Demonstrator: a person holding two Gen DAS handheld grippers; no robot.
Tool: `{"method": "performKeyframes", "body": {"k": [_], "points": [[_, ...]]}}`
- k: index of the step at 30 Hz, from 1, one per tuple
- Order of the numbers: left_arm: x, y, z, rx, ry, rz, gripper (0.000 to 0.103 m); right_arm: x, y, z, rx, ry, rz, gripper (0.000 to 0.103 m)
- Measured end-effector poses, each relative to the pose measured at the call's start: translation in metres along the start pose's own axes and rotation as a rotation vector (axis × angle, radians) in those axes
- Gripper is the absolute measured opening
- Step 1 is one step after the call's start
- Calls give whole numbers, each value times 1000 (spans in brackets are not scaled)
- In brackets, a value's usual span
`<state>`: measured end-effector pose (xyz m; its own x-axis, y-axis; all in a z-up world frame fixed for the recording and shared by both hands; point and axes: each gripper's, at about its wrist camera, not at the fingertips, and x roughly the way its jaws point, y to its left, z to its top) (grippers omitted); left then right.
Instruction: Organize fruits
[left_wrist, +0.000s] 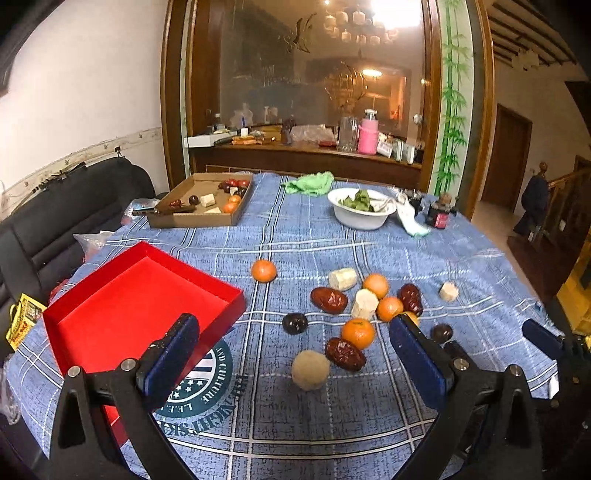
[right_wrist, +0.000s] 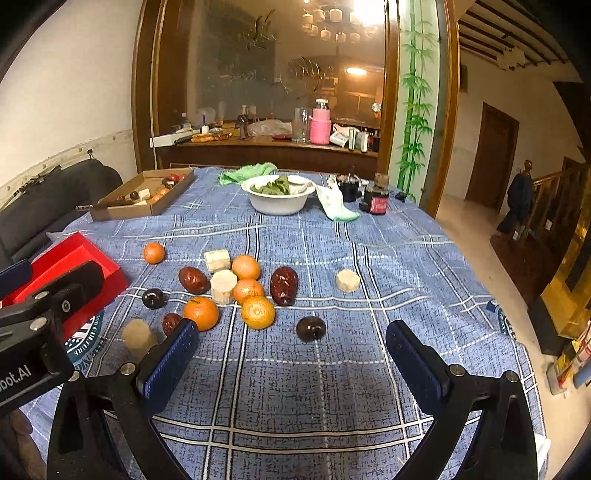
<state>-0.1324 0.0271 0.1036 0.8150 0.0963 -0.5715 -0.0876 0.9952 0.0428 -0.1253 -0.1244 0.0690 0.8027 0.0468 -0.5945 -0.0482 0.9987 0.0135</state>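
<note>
The tabletop (right_wrist: 369, 387) is covered by a blue plaid cloth (left_wrist: 295, 424). On it, at the near left, lies an empty red tray (left_wrist: 147, 295); at the far left a cardboard tray (left_wrist: 192, 219) with bits of fruit. A white bowl (left_wrist: 360, 218) of greens and a green rag (left_wrist: 310, 182) sit at the far side. In the middle lie loose tangerines (right_wrist: 258, 312), red dates (right_wrist: 283, 285), dark plums (right_wrist: 311, 328) and pale cut chunks (right_wrist: 347, 280)

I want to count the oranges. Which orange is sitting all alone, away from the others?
The orange nearest the red box, at the far left of the fruit pile. It touches nothing, while the other oranges sit bunched together among the dates and pale chunks.
</note>
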Motion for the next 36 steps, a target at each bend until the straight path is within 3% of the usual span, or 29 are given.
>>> {"method": "performKeyframes", "body": {"k": [16, 22, 31, 36], "points": [[37, -1, -5, 11, 87, -16, 102, 27, -16, -4, 30, 59, -11, 102], [47, 1, -7, 9, 114, -62, 102, 34, -22, -4, 37, 73, -14, 102], [46, 47, 7, -73, 48, -69, 102, 28, -51, -6, 29, 83, -33, 102], [60, 49, 1, -73, 116, -138, 102, 39, -55, -6, 29, 128, 24, 98]]}}
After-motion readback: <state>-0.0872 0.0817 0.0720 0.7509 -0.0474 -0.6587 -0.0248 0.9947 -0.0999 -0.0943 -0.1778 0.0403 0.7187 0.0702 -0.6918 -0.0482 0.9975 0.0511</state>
